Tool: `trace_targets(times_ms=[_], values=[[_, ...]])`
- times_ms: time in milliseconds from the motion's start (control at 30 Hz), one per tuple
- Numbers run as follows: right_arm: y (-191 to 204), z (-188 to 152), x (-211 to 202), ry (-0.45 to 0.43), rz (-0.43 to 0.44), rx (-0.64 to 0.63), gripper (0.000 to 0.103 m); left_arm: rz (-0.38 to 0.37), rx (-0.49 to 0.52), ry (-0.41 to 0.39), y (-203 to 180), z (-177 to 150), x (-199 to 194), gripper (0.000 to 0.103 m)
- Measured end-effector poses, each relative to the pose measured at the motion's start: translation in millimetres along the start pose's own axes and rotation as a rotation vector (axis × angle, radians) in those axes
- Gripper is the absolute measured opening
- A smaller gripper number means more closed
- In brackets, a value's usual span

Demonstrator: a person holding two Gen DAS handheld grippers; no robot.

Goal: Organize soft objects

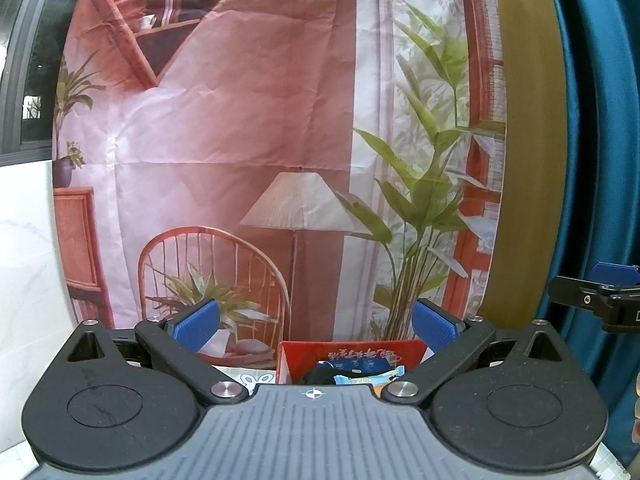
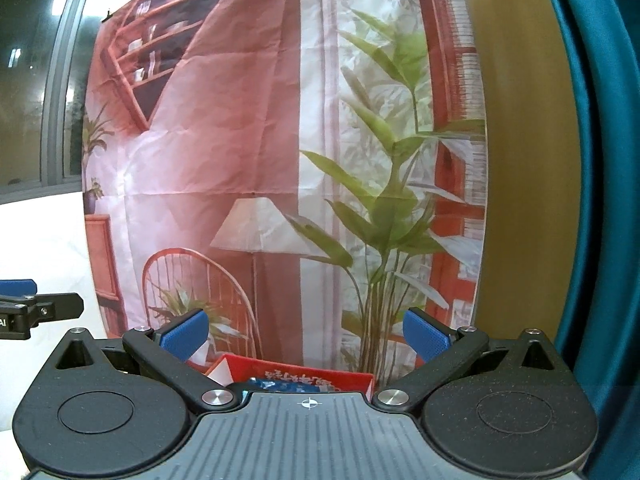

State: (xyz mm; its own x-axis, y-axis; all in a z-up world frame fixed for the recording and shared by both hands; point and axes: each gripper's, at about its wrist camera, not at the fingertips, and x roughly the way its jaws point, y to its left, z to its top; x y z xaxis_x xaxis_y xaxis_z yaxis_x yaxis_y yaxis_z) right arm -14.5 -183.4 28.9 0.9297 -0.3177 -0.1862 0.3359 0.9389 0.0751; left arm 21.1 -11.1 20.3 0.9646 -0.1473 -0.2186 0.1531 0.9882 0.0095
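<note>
A red box point(image 1: 352, 354) with printed characters sits low in the left wrist view, below and between my spread fingers. It holds dark blue and light blue soft packets point(image 1: 360, 374). My left gripper point(image 1: 316, 322) is open and empty above it. In the right wrist view the same red box point(image 2: 296, 376) shows just above the gripper body, with blue items inside. My right gripper point(image 2: 306, 336) is open and empty above the box. The right gripper also shows at the right edge of the left wrist view point(image 1: 600, 300).
A printed backdrop point(image 1: 280, 140) of a room with chair, lamp and plants hangs straight ahead. A teal curtain point(image 1: 592, 120) hangs at the right. A white wall point(image 1: 24, 260) is at the left. A patterned tabletop point(image 1: 256, 378) shows beside the box.
</note>
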Motion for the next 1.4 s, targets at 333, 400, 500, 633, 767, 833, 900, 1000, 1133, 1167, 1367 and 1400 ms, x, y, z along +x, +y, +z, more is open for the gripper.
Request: trace_targets(times_ms=[333,400,500,633,767,833,900,1000,1133,1167,1367,1400], values=[[-0.4,0.3,0.3,0.001,-0.001,0.001,0.103,0.003,0.000,0.002,0.8,0.2,-0.1,0.103],[-0.6,-0.1,-0.3,0.002,-0.003,0.003,0.103,0.006,0.002,0.003,0.8,0.0,-0.1,0.103],[-1.7,-1.7,-1.0,0.002,-0.001,0.009,0.103,0.007,0.002,0.010,2.3,-0.3,1.9,0.103],[-2.3,-2.7,-2.0,0.005,-0.002,0.006,0.103,0.007,0.000,0.012,3.1,-0.2,1.9,0.103],[-2.2,-2.6,-2.0,0.003,-0.005,0.009,0.103,0.011,0.000,0.014,3.3,-0.2,1.7,0.103],[-2.7,-3.0,-2.5,0.003,-0.005,0.009,0.103,0.011,0.000,0.016,3.8,1.0,2.7,0.103],[-2.8,-3.0,-2.5,0.003,-0.005,0.010,0.103,0.013,-0.002,0.018,4.2,1.2,3.1,0.103],[-2.8,-2.9,-2.2,0.005,-0.003,0.007,0.103,0.014,-0.004,0.020,5.3,0.8,3.3,0.103],[-3.0,-2.2,-2.4,0.006,-0.002,0.005,0.103,0.014,-0.001,0.018,5.0,0.6,2.9,0.103],[-3.1,-2.4,-2.6,0.007,-0.002,0.005,0.103,0.015,0.000,0.017,5.2,0.4,2.9,0.103],[-2.9,-1.2,-2.0,0.009,-0.001,0.004,0.103,0.013,0.011,0.009,4.7,-0.7,2.5,0.103],[-3.0,-1.2,-2.0,0.008,-0.001,0.004,0.103,0.013,0.011,0.011,5.0,-0.7,3.0,0.103]])
